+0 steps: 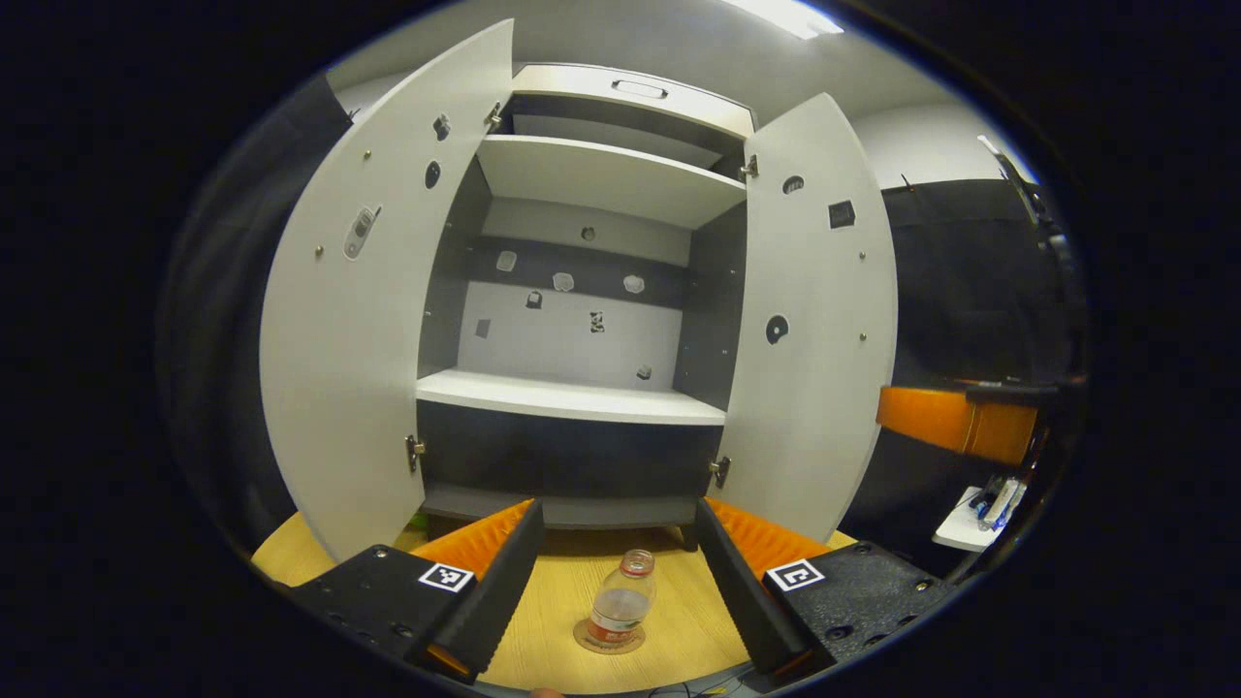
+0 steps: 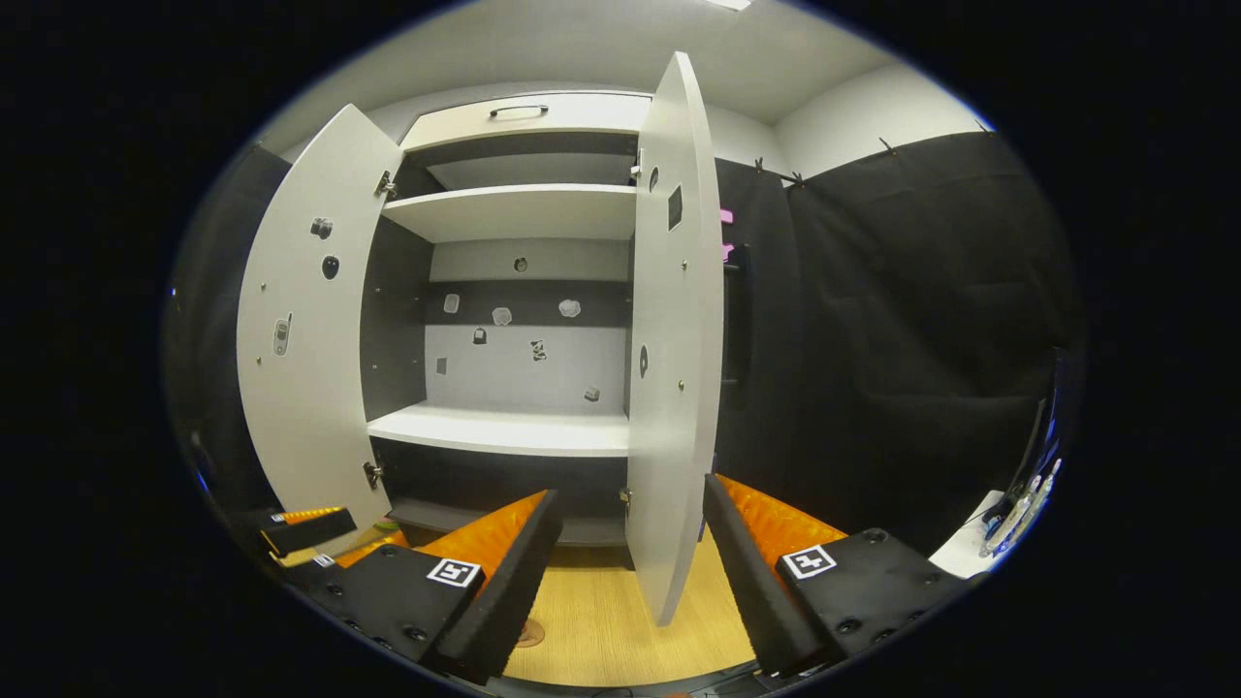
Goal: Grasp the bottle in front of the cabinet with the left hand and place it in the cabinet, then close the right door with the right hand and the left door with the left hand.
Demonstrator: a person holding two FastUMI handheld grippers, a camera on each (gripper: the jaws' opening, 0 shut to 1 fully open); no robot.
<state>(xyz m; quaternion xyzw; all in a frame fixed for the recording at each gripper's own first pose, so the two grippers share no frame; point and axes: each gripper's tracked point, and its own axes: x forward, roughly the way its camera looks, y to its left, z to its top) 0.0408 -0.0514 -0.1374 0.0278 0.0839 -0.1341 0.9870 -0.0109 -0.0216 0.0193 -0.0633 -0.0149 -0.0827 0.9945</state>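
A capped bottle stands upright on the worktop before the cabinet, both doors wide; left gripper and right gripper fingers spread, empty.

The right tool hangs with its fingers spread wide, nothing between them, above the wooden counter. Ahead stands the cabinet, both doors swung open: the left door angled outward, the right door seen nearly edge-on, its lower corner between the fingers (whether it touches either, I cannot tell). A white shelf crosses the interior. The left tool shows at lower left.
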